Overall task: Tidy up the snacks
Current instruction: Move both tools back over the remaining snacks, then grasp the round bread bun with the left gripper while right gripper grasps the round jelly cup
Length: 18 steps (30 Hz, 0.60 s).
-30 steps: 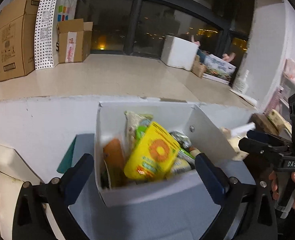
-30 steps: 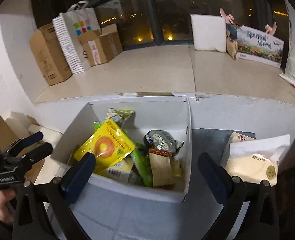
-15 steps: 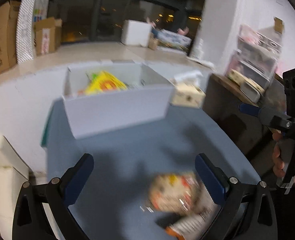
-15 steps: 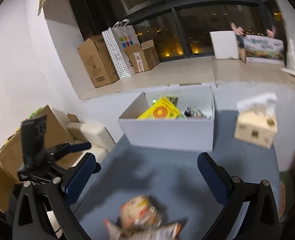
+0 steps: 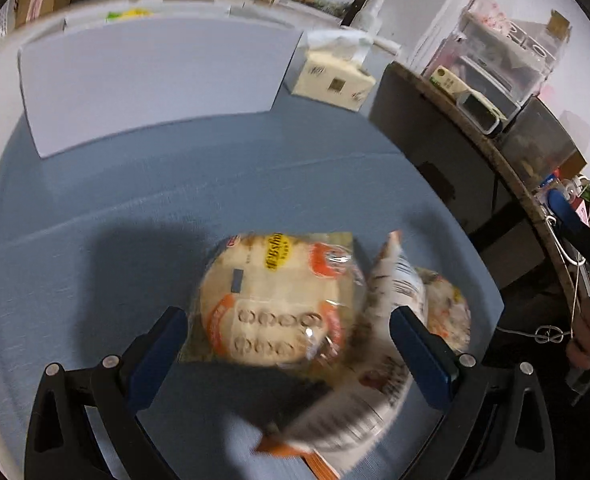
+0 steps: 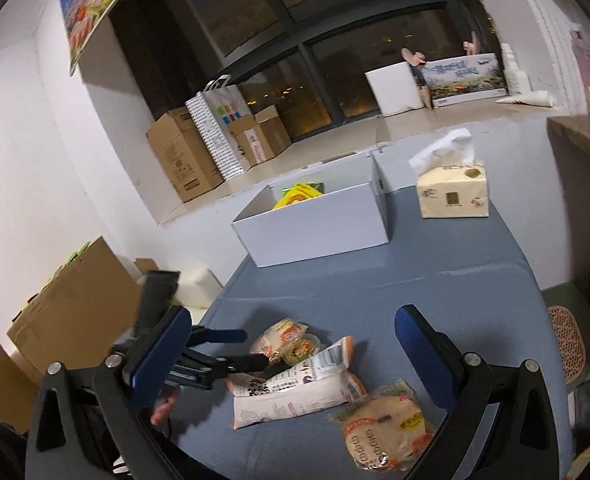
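A round flatbread pack [image 5: 271,300] lies on the blue table [image 5: 95,264], framed by the fingers of my open left gripper [image 5: 285,316], which touch nothing. A white snack bag [image 5: 379,364] leans at its right, with another round pack [image 5: 443,312] behind it. From the right wrist, the left gripper [image 6: 257,346] sits by a small round pack [image 6: 285,336], beside the white bag [image 6: 295,390] and a flatbread pack [image 6: 383,428]. My right gripper [image 6: 291,314] hangs open and empty above the table. The white box [image 6: 315,224] holds a yellow snack pack [image 6: 299,192].
A tissue pack [image 6: 453,194] stands right of the box at the table's far end. A dark shelf [image 5: 455,128] with clutter borders the table's right side. Cardboard boxes [image 6: 183,160] line the window ledge, and a large carton [image 6: 67,304] stands at the left.
Both grippers have pulled back from the white box to the table's near end. My left gripper has dropped low over the round flatbread pack; both stay open.
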{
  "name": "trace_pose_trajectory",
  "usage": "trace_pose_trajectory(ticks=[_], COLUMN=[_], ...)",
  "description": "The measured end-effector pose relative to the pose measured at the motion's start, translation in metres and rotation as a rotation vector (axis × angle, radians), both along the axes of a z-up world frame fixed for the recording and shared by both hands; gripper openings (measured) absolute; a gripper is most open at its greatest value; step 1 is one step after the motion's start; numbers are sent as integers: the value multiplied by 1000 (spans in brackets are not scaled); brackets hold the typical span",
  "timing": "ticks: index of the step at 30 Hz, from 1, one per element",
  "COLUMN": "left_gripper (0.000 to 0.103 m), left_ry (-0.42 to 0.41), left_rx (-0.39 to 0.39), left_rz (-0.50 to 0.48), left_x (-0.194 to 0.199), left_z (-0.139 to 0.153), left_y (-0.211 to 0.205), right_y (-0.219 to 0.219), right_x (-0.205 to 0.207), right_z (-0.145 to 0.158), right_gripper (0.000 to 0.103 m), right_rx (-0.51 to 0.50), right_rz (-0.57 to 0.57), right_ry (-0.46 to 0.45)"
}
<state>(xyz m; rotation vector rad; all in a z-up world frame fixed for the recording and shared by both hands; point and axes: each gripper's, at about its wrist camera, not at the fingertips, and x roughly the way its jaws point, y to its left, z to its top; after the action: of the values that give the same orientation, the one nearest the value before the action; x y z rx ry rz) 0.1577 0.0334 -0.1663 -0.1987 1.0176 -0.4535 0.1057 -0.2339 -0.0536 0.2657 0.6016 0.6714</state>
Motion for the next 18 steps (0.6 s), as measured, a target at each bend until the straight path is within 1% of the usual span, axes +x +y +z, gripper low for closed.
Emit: trace_pose_trajectory(ticks=[3, 5, 6, 7, 8, 9, 10, 11, 14, 18], left_gripper=[103, 102, 100, 93, 90, 86, 79, 79, 79, 79], left_ry=[16, 27, 15, 3, -5, -7, -16, -23, -79, -167], left_rx=[5, -20, -14, 9, 28, 30, 30, 31, 43, 62], left_rz=[14, -1, -6, -10, -12, -13, -13, -16, -14, 16], left_x=[9, 13, 12, 11, 12, 11, 10, 11, 3, -12], left_z=[-8, -14, -14, -14, -13, -13, -11, -10, 2, 30], left_y=[1, 2, 1, -1, -2, -2, -2, 0, 1, 8], right_y=[-5, -7, -6, -6, -5, -4, -3, -1, 4, 15], right_x=[4, 5, 6, 7, 7, 7, 7, 6, 5, 7], right_z=[-4, -8, -10, -12, -14, -15, -15, -16, -17, -21], right_gripper=[103, 103, 103, 103, 103, 103, 103, 103, 103, 103], right_rx=[17, 14, 13, 11, 2, -1, -4, -12, -42, -97], right_rz=[-7, -15, -16, -18, -22, -24, -24, -23, -22, -14], right_ry=[12, 23, 30, 34, 39, 40, 41, 40, 32, 34])
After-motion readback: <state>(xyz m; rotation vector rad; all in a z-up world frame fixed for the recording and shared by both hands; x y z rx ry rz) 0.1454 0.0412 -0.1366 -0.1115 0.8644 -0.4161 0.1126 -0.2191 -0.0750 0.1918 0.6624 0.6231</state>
